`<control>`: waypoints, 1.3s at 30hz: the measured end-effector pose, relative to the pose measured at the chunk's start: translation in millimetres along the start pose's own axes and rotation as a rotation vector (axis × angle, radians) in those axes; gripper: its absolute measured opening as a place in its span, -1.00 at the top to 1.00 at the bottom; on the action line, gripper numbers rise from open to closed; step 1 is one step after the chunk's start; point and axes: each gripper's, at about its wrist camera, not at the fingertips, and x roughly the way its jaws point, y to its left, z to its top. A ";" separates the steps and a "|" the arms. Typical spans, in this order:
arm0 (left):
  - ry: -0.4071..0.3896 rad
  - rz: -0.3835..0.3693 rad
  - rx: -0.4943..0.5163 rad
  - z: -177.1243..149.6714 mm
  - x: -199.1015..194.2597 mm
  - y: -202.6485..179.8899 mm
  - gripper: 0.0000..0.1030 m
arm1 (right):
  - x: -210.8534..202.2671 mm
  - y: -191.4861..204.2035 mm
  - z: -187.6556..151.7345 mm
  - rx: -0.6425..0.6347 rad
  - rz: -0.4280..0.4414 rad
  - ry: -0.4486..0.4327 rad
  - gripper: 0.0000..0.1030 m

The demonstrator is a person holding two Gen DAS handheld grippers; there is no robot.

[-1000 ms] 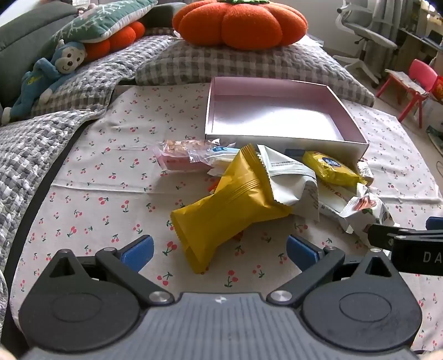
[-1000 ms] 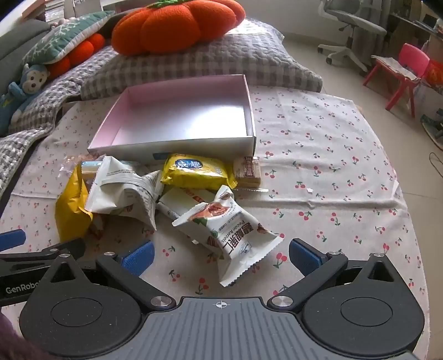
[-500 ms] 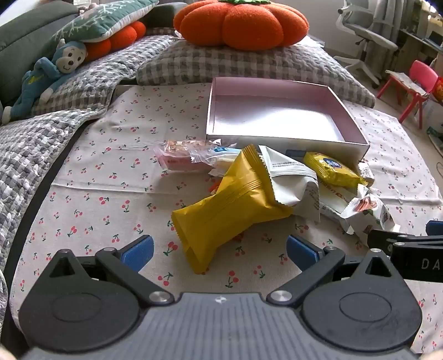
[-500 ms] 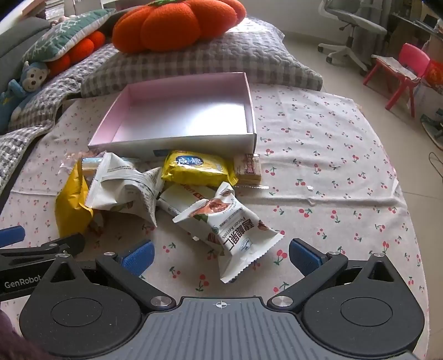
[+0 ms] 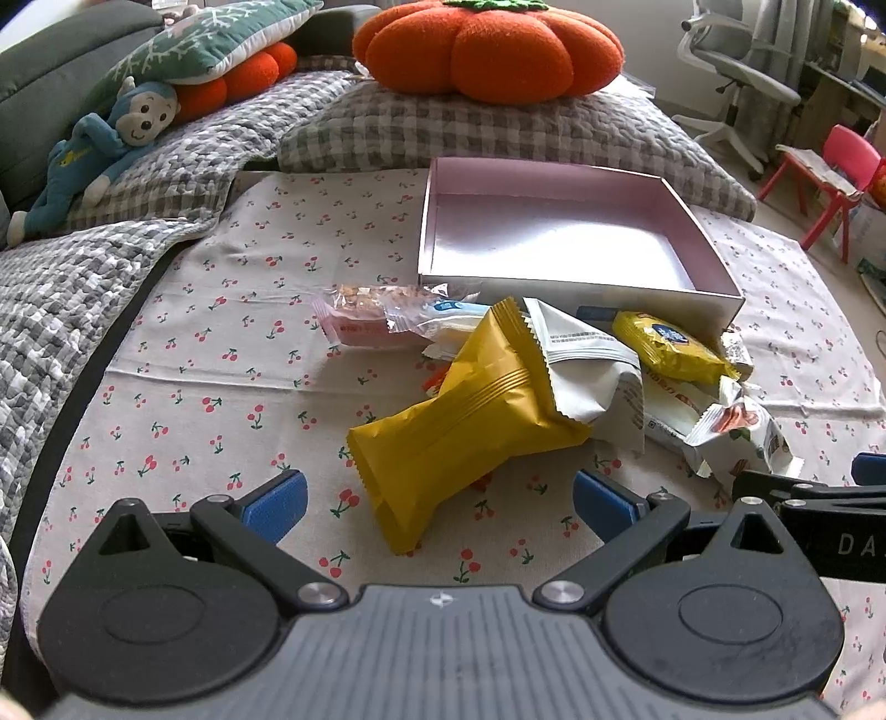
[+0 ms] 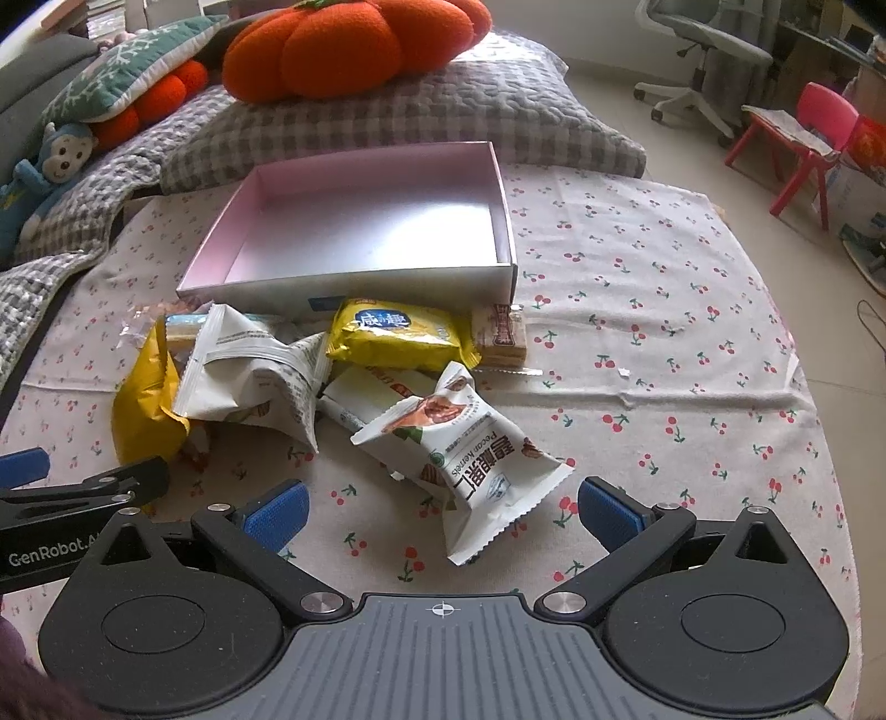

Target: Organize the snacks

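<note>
A pile of snack packets lies on a cherry-print cloth in front of an empty pink box (image 5: 559,243) (image 6: 365,221). A long yellow packet (image 5: 459,426) lies nearest my left gripper (image 5: 437,501), which is open and empty just short of its near end. A white pecan packet (image 6: 470,454) lies between the open fingers of my right gripper (image 6: 443,507), near their tips. Behind are a white crumpled packet (image 6: 255,376), a small yellow packet (image 6: 398,332), a pink clear-wrapped bar (image 5: 376,315) and a brown wafer pack (image 6: 501,335).
An orange pumpkin cushion (image 5: 487,44) sits on a grey checked pillow behind the box. A blue monkey toy (image 5: 99,149) lies at the far left. A pink child's chair (image 6: 803,138) and an office chair (image 6: 698,50) stand on the floor at right.
Both grippers have edged slightly forward toward the pile. The packets have not moved.
</note>
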 end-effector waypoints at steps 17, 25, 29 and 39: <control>-0.011 0.002 -0.015 -0.4 -2.3 3.3 -0.99 | 0.3 0.5 -4.1 -0.011 -0.004 0.002 -1.00; -0.012 0.001 -0.019 0.8 -3.6 4.5 -0.99 | 0.7 0.5 -4.0 -0.009 -0.006 0.004 -1.00; -0.013 0.000 -0.021 1.8 -4.0 4.9 -0.99 | 0.3 -0.2 -3.9 -0.006 -0.006 0.005 -1.00; -0.012 -0.001 -0.021 2.6 -4.5 5.2 -0.99 | 0.5 -0.3 -3.7 -0.006 -0.005 0.005 -1.00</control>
